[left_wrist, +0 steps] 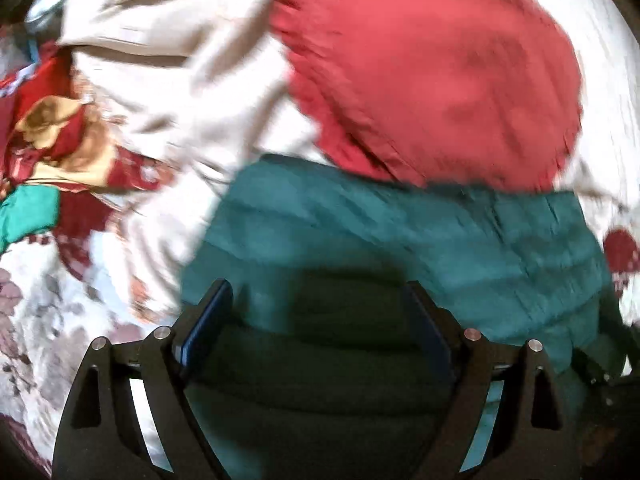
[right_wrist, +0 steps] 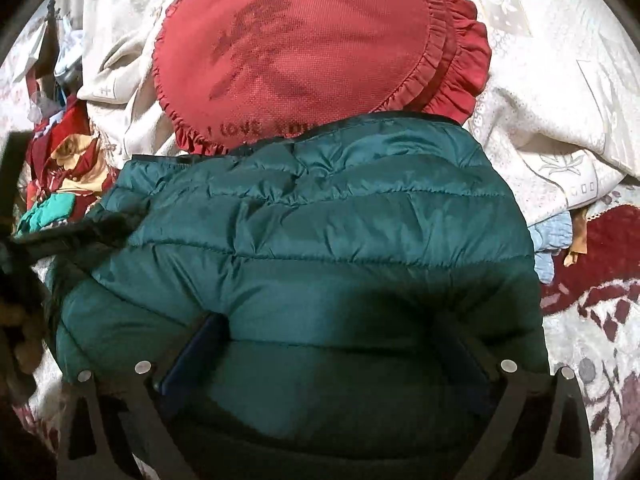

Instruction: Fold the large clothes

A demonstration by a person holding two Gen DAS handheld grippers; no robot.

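Observation:
A teal quilted puffer jacket (right_wrist: 320,216) lies bunched on the bed, its dark-edged hem toward the red cushion. It fills the lower half of both views, blurred in the left wrist view, where the jacket (left_wrist: 400,232) runs under my fingers. My left gripper (left_wrist: 316,292) hovers over it, jaws wide apart with nothing pressed between the pads. My right gripper (right_wrist: 334,324) stands the same way above the jacket's near part, jaws spread and the blue pads clear of the fabric. A dark furry trim (right_wrist: 88,228) sticks out at the jacket's left side.
A red heart-shaped frilled cushion (right_wrist: 304,52) lies just beyond the jacket. A cream blanket (right_wrist: 552,112) is heaped behind and to the right. Red, gold and green clothes (right_wrist: 68,160) pile up on the left. The bedsheet (right_wrist: 600,340) has a white and maroon flower print.

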